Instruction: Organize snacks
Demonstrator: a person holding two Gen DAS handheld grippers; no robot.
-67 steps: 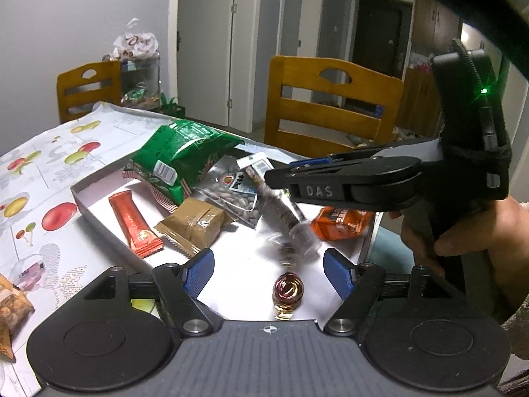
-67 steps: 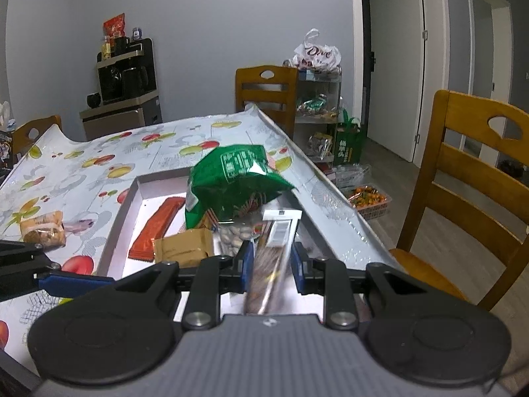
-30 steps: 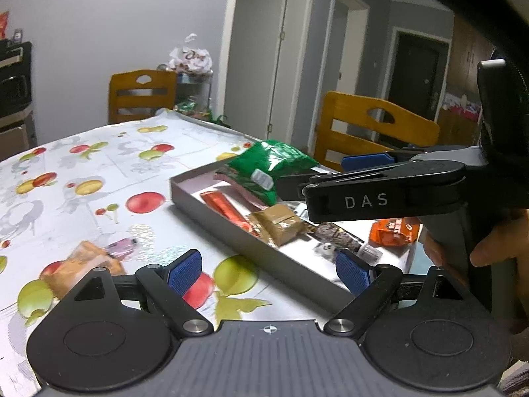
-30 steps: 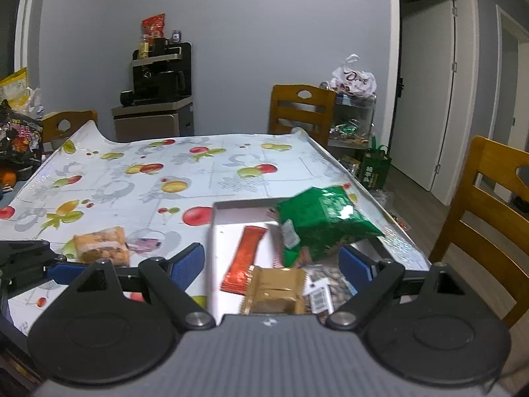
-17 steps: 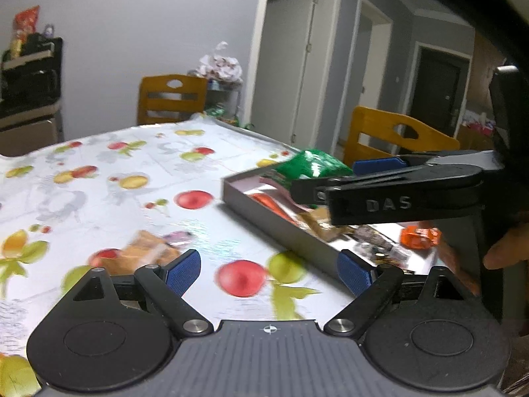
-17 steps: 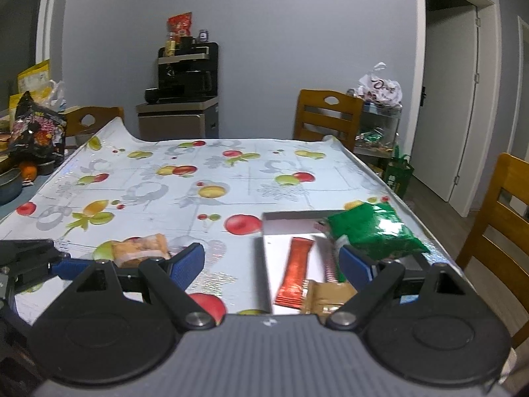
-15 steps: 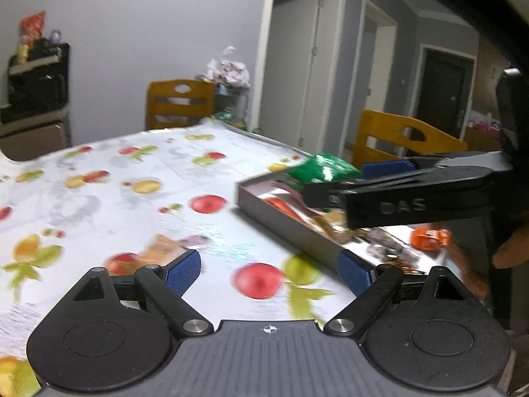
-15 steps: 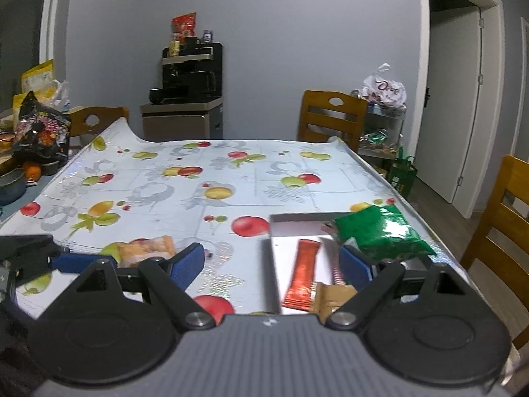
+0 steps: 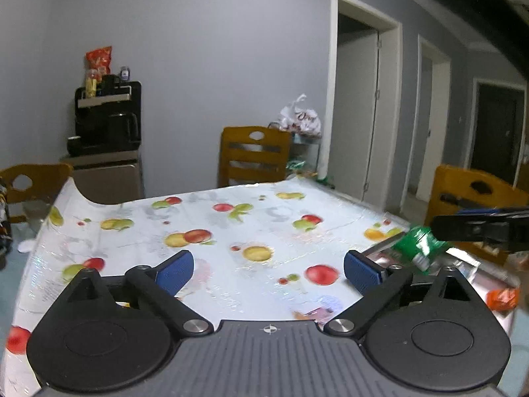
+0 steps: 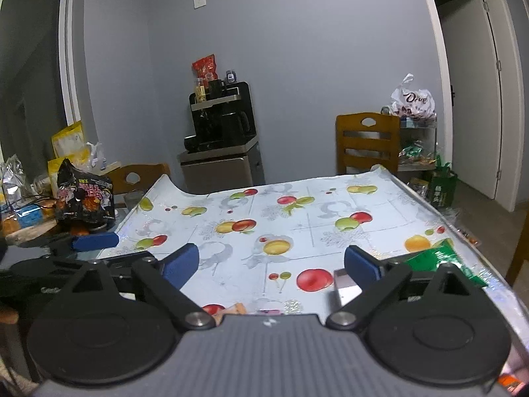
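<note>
My left gripper [image 9: 268,273] hangs over the fruit-print tablecloth [image 9: 231,231], its jaws opening with nothing between them. At the right edge of the left wrist view sits the grey tray [image 9: 380,251] holding a green snack bag [image 9: 418,241] and an orange packet [image 9: 502,299]. My right gripper [image 10: 271,266] is also opening and holds nothing. Behind its right finger show the tray corner [image 10: 344,289] and the green bag [image 10: 439,258]. A small loose snack packet [image 10: 231,309] lies on the cloth, half hidden by the gripper body. The same packet [image 9: 310,312] peeks out in the left wrist view.
A wooden chair [image 10: 367,142] stands at the table's far end, another chair [image 9: 476,192] at the right side. A black snack bag [image 10: 84,195] and other bags crowd a side surface on the left. A drinks machine [image 10: 221,122] stands against the back wall.
The right gripper has let go of the long brown packet, which now lies in the tray. Both grippers swung left and lifted, so the tray slid to the right edge. Both jaws spread wider.
</note>
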